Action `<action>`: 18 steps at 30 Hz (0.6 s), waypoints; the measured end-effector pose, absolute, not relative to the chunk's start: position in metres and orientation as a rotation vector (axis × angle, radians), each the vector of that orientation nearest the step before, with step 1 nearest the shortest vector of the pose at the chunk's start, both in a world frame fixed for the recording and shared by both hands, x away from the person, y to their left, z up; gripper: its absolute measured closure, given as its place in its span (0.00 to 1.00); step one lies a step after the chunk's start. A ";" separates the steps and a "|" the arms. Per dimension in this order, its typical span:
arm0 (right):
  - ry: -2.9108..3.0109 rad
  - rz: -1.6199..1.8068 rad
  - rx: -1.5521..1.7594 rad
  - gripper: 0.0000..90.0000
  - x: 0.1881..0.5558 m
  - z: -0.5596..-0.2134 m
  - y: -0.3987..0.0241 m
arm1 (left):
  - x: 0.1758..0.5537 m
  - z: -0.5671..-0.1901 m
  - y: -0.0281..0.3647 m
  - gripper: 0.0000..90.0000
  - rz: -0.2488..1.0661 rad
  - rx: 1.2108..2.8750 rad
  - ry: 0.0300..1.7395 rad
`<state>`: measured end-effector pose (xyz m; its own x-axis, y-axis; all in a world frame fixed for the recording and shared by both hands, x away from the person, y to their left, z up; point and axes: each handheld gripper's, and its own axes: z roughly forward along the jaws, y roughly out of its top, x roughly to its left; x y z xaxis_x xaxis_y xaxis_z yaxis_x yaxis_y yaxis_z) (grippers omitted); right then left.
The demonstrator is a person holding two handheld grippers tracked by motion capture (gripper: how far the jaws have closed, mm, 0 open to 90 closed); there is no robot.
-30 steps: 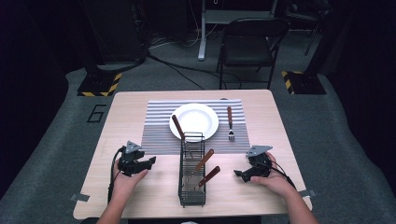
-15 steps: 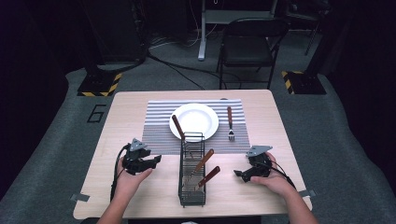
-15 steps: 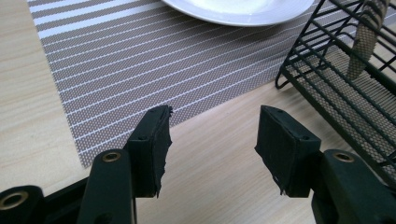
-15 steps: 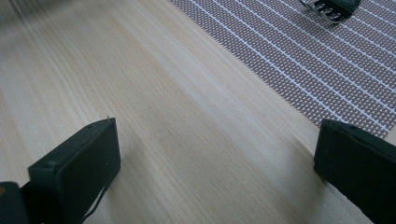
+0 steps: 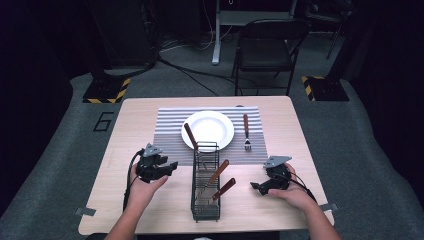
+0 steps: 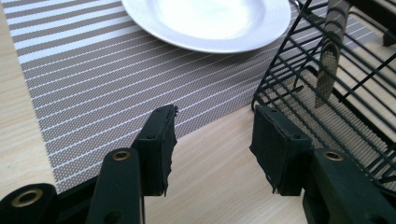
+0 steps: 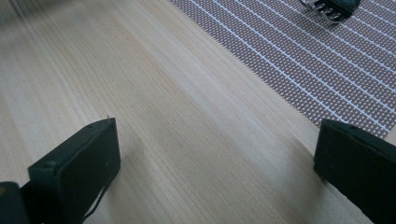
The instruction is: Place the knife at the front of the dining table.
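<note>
The left gripper (image 5: 172,166) has just been closing, its jaws apart over bare pale wooden table (image 5: 125,130) with nothing between them. Just right of it stands the black wire cutlery rack (image 5: 205,200), holding wooden-handled utensils (image 5: 218,172). The right gripper (image 5: 255,186) gapes wide over open wood. Beyond lie the grey striped woven placemat (image 5: 167,127), round white plate (image 5: 207,130) and wooden-handled fork (image 5: 246,131).
</note>
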<state>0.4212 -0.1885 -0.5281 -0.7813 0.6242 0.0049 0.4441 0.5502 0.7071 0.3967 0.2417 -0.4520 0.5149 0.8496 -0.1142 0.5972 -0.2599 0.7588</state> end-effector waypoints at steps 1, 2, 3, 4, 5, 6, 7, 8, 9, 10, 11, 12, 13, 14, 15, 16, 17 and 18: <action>2.540 1.055 0.894 0.00 0.421 -0.528 -0.188 | 0.397 -0.450 0.240 0.55 0.411 1.974 1.180; 2.540 1.055 0.893 0.00 0.421 -0.528 -0.189 | 0.398 -0.449 0.239 0.55 0.405 1.975 1.177; 2.540 1.055 0.893 0.00 0.421 -0.528 -0.189 | 0.398 -0.447 0.239 0.55 0.405 1.974 1.175; 2.541 1.055 0.893 0.00 0.421 -0.528 -0.189 | 0.398 -0.446 0.238 0.56 0.408 1.970 1.167; 2.540 1.055 0.893 0.00 0.421 -0.528 -0.189 | 0.399 -0.444 0.237 0.56 0.406 1.971 1.166; 2.540 1.055 0.894 0.00 0.421 -0.528 -0.188 | 0.399 -0.442 0.236 0.57 0.409 1.973 1.163; 2.540 1.055 0.893 0.00 0.421 -0.528 -0.189 | 0.399 -0.441 0.235 0.58 0.411 1.973 1.162; 2.540 1.055 0.894 0.00 0.421 -0.528 -0.188 | 0.399 -0.440 0.234 0.58 0.414 1.974 1.160; 2.540 1.055 0.894 0.00 0.421 -0.528 -0.188 | 0.399 -0.438 0.234 0.59 0.413 1.974 1.156; 2.540 1.055 0.894 0.00 0.421 -0.528 -0.188 | 0.400 -0.437 0.233 0.59 0.410 1.972 1.153; 2.540 1.055 0.894 0.00 0.421 -0.528 -0.188 | 0.400 -0.436 0.232 0.59 0.414 1.970 1.150; 2.540 1.055 0.894 0.00 0.421 -0.528 -0.188 | 0.400 -0.434 0.232 0.59 0.413 1.974 1.143; 2.540 1.053 0.892 0.00 0.421 -0.528 -0.189 | 0.400 -0.433 0.231 0.59 0.416 1.967 1.144; 2.540 1.055 0.894 0.00 0.421 -0.528 -0.188 | 0.400 -0.431 0.230 0.59 0.415 1.960 1.142; 2.541 1.055 0.893 0.00 0.421 -0.528 -0.189 | 0.401 -0.430 0.230 0.59 0.413 1.960 1.138; 2.541 1.054 0.893 0.00 0.421 -0.528 -0.189 | 0.401 -0.428 0.230 0.59 0.407 1.956 1.139; 2.540 1.052 0.891 0.00 0.421 -0.528 -0.189 | 0.402 -0.426 0.229 0.59 0.409 1.954 1.138; 2.540 1.053 0.891 0.00 0.421 -0.528 -0.189 | 0.403 -0.424 0.228 0.59 0.412 1.959 1.130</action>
